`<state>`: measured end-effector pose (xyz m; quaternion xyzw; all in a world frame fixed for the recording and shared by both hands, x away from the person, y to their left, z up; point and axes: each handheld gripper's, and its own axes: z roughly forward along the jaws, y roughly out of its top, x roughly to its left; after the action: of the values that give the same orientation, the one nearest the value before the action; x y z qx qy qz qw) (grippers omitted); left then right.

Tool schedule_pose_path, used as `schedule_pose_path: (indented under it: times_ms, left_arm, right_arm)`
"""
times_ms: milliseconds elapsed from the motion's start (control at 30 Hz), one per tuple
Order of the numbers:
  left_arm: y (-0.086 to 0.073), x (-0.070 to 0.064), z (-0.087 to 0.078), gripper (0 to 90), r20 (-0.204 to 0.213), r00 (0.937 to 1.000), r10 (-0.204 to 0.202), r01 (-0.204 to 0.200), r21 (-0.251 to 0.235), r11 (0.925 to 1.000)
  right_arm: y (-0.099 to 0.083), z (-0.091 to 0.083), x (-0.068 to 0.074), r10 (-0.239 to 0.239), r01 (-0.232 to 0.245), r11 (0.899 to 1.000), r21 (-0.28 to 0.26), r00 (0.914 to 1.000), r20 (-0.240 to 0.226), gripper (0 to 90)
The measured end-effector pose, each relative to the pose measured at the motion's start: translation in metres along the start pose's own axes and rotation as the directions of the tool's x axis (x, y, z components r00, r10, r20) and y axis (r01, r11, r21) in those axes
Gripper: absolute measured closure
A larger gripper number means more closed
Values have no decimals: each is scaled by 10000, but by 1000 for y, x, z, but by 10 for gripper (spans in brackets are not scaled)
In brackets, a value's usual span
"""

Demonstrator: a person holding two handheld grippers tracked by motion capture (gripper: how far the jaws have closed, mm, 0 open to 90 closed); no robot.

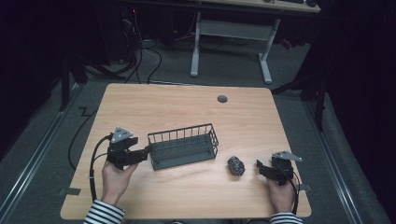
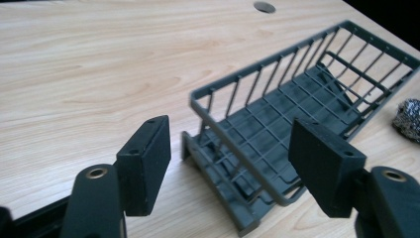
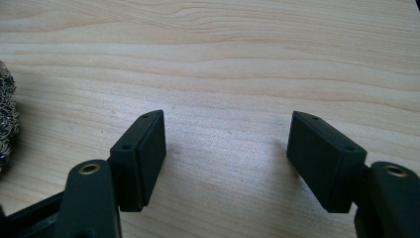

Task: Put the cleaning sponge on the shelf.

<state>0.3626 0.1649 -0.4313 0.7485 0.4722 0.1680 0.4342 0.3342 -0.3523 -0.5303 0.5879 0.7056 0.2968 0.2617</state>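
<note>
We see the left gripper (image 1: 140, 154) at the left end of the rack (image 1: 183, 145), on the left part of the table (image 1: 187, 107). In the left gripper view its jaws are spread wide, and the near corner of the rack (image 2: 277, 129) stands between them. Neither pad seems to press the wire; the right one is very close to the rim, but we cannot tell if it touches. So this gripper is released and grasps nothing.

The right gripper (image 1: 262, 168) rests low at the right front of the table, in the person's right hand (image 1: 280, 193). In the right gripper view its jaws are also wide apart, with only bare wood between them. It holds nothing.

The scourer (image 1: 236, 165), a small ball of metal wire, lies on the table between the rack and the right gripper, near that gripper but apart from it. In the right gripper view the scourer (image 3: 7, 119) is at the left edge, outside the jaws.

The rack is dark grey wire, upright and empty, near the middle of the table.

We cannot read any brand, label or writing on the rack, the scourer or the grippers.
</note>
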Motion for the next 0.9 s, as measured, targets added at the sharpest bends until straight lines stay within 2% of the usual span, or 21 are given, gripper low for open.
schedule_pose_path:
  times_ms: [133,233,467,667,900]
  left_arm:
    - [-3,9,-10,312,-143,9998,-128,124,-256,9996]
    - [-7,17,-18,303,-264,9989,-389,376,-450,9983]
    - [-25,36,-26,296,-632,9943,-858,828,-494,9953]
    - [-45,49,-23,288,-1073,9876,-1145,1113,-348,9932]
    - [-64,59,-12,277,-1374,9802,-1424,1425,-88,9898]
  right_arm:
    - [0,0,0,-3,3,10000,-2,10000,2,315]
    - [0,0,0,7,-7,10000,-1,10000,4,316]
    - [0,0,0,8,-8,10000,2,10000,4,315]
    - [0,0,0,11,-11,10000,4,10000,5,316]
    - [0,0,0,31,-31,10000,9,10000,6,315]
